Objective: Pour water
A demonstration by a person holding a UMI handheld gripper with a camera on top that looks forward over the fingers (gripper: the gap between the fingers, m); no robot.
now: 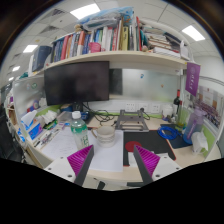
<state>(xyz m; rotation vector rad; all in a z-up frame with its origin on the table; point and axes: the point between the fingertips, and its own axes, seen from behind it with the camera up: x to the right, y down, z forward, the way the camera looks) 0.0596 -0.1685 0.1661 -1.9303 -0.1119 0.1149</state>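
Holding the gripper (pixel 113 158) level at the bottom centre of the frame, you are keeping its two fingers spread wide, the magenta pads (pixel 80 158) gripping nothing and only a dark mat (pixel 113 152) lying between them. Just beyond the left finger, at lower left of the frame, a clear water bottle (pixel 78 128) with a green cap is standing upright on the desk (pixel 190 152), apart from the fingers. Right of it, near centre, a stack of pale bowls (pixel 104 129) is waiting, probably the vessel to fill, though that is a guess. Farther back, a black monitor (pixel 76 82) is filling the left middle of the frame, and a shelf of books (pixel 95 42) is running across the top under ceiling lights. You are, by the look of it, at the approach step: nothing is grasped and no water is moving. Your next move is calling for a swing left and forward, fingers straddling the bottle's body before closing. Whether the cap is screwed on tight cannot be told.
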